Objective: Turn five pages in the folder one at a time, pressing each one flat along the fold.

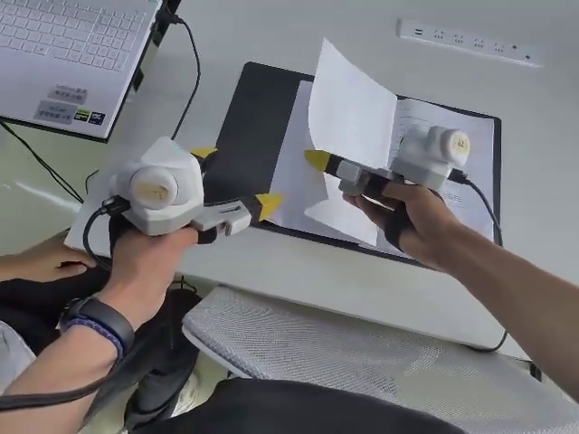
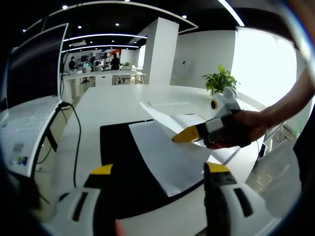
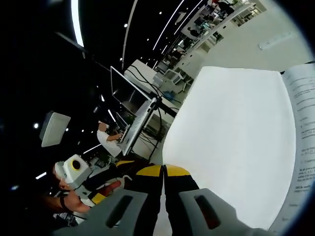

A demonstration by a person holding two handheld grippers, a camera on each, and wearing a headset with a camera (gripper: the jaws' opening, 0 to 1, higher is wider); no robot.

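While the left gripper [image 1: 236, 178] hovers nearest the person, its yellow-tipped jaws spread wide and empty, the right gripper [image 1: 318, 161] has its jaws pinched together on the free edge of a thin white paper page [image 1: 348, 104]. The sheet looks light, floppy and easily creased, so an edge hold near the lower corner suits it. It stands raised over the open black folder [image 1: 242, 127] on the white table [image 1: 271, 36], free edge up and leftward, its long axis along the fold, running away from the person.
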